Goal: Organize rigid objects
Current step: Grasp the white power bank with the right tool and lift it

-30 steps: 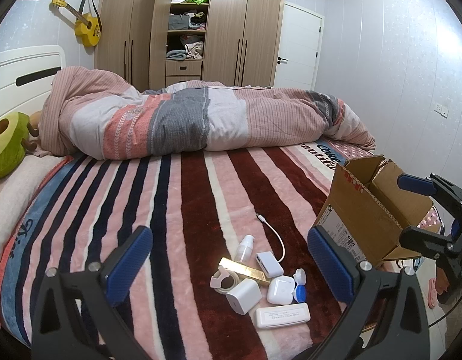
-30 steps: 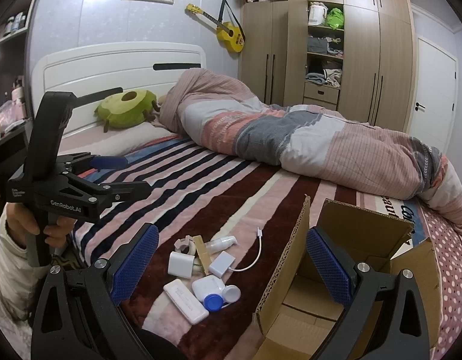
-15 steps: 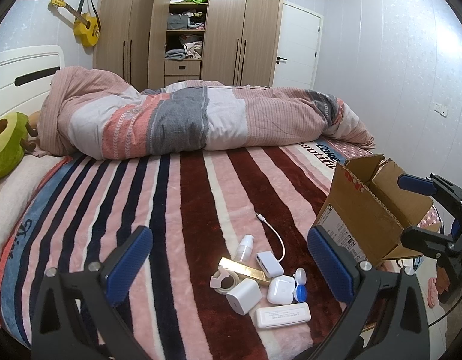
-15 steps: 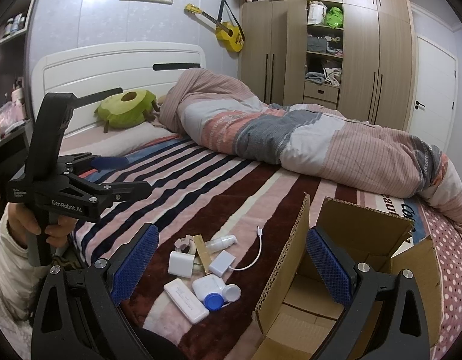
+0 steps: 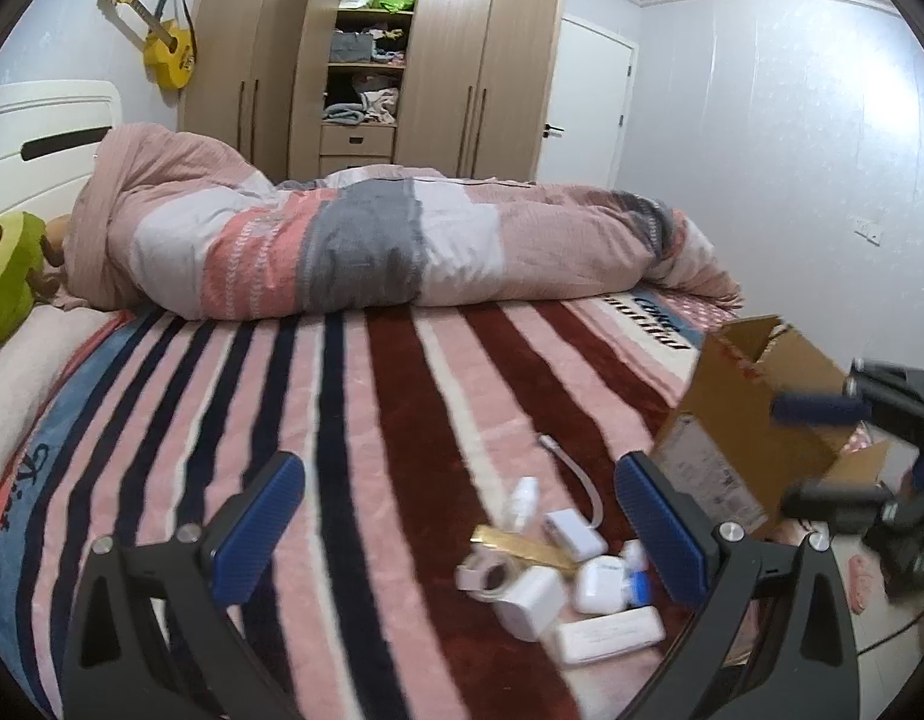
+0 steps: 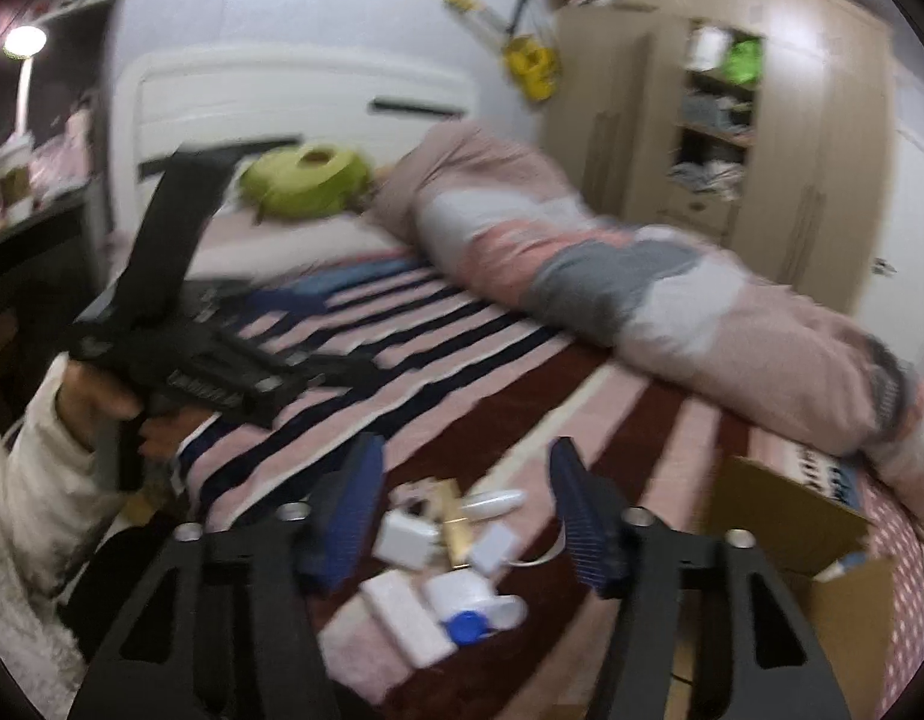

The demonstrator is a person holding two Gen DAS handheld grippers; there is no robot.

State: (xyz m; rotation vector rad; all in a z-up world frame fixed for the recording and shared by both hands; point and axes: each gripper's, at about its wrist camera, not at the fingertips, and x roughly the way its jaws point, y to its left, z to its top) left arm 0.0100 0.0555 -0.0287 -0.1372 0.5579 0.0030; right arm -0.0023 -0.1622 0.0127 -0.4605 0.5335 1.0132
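Task had barely started, as far as the frames showed. The whole cluster of small rigid items sat loose on the striped blanket (image 5: pixel 402 420) near the bed's foot edge; nothing visibly packed. The cardboard box (image 5: pixel 756 414) stood open at the foot-end corner, just beside the cluster. Its interior wasn't readable, so I couldn't tell if it held anything.

Left gripper (image 5: pixel 462 534): fingers spread wide, nothing between them, hovering above the blanket short of the cluster. Right gripper (image 6: pixel 462 504): fingers apart too, narrower gap, empty, aimed at the cluster from above. That view was motion-blurred.

Items, all hard-shelled:
- white charger cube (image 5: pixel 531 600), blocky, matte plastic
- flat white rectangular case (image 5: pixel 609 635), rounded corners, nearest the foot edge
- rounded white earbud-type case (image 5: pixel 600 582), smooth, glossy
- blue cap (image 6: pixel 467 627) touching it, small disc
- gold bar (image 5: pixel 522 546), thin, shiny, lying across the pile
- white adapter (image 5: pixel 573 531) with a thin cable (image 5: pixel 576 468) trailing up the blanket
- small white bottle (image 5: pixel 522 501), lying down, tapered
- ring-shaped pale piece (image 5: pixel 483 570), open centre

Judgement: everything was left to do, one item at a time into the box. Smooth plastic shells on plush fleece would likely need a centred pinch; the rounded case and bottle looked the likeliest to slip.
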